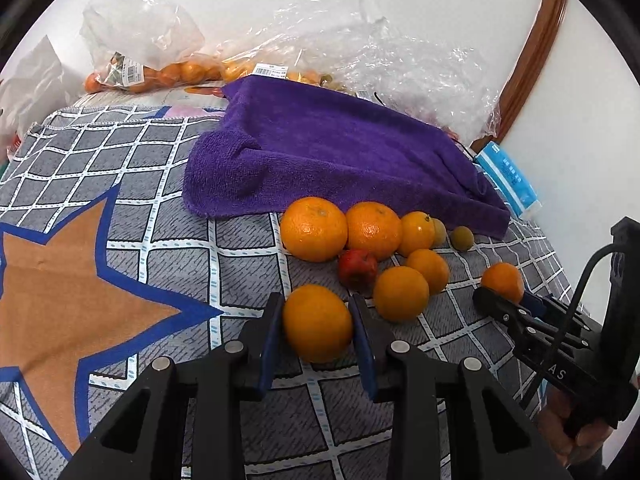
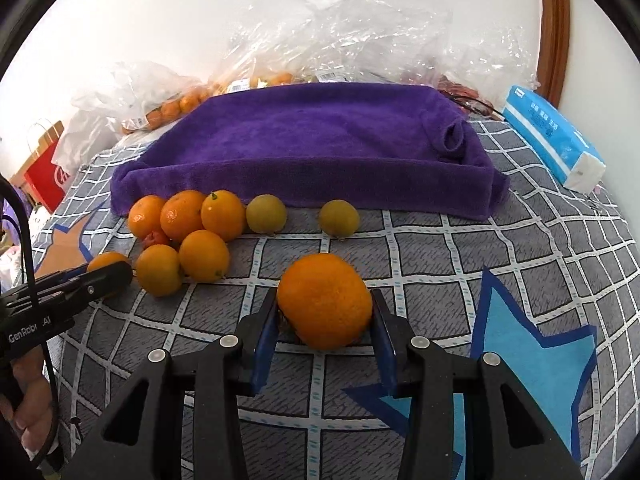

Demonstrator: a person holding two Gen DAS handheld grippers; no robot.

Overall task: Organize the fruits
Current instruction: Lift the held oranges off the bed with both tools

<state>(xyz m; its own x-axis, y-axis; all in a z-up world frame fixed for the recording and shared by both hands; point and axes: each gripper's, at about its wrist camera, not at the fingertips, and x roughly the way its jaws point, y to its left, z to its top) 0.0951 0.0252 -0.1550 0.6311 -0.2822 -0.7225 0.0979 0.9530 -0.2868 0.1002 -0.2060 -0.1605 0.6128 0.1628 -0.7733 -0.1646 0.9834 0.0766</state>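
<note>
Both grippers carry fruit above a checked, star-patterned cloth (image 2: 440, 248) that covers the bench. The left gripper (image 1: 317, 322) has its jaws clenched on a mid-sized orange (image 1: 318, 323), blue pads pressed to either flank. The right gripper (image 2: 325, 308) grasps a larger, rougher-skinned orange (image 2: 325, 301) the same way. The loose pile (image 2: 188, 236) of oranges, with one small red fruit (image 1: 357, 267) tucked in it, sits just in front of the purple towel (image 2: 304, 140); two yellow-green fruits (image 2: 339, 218) lie a little apart to its right. Whether either held fruit rests on the cloth or hangs just clear of it cannot be told. Risks, judged from the layout: round, waxy skin held by flat pads can squirt out if the squeeze is off the widest line, and the right fruit looks seated near the pad tips. A dropped orange would likely roll on the cloth into the pile and scatter it. The two grippers work close together, so the left one's fingers could nudge neighbouring oranges, which touch one another. Hard clamping may bruise the peel. Crumpled plastic bags (image 1: 360, 36) behind the towel, some with more fruit, could snag a far reach.
</note>
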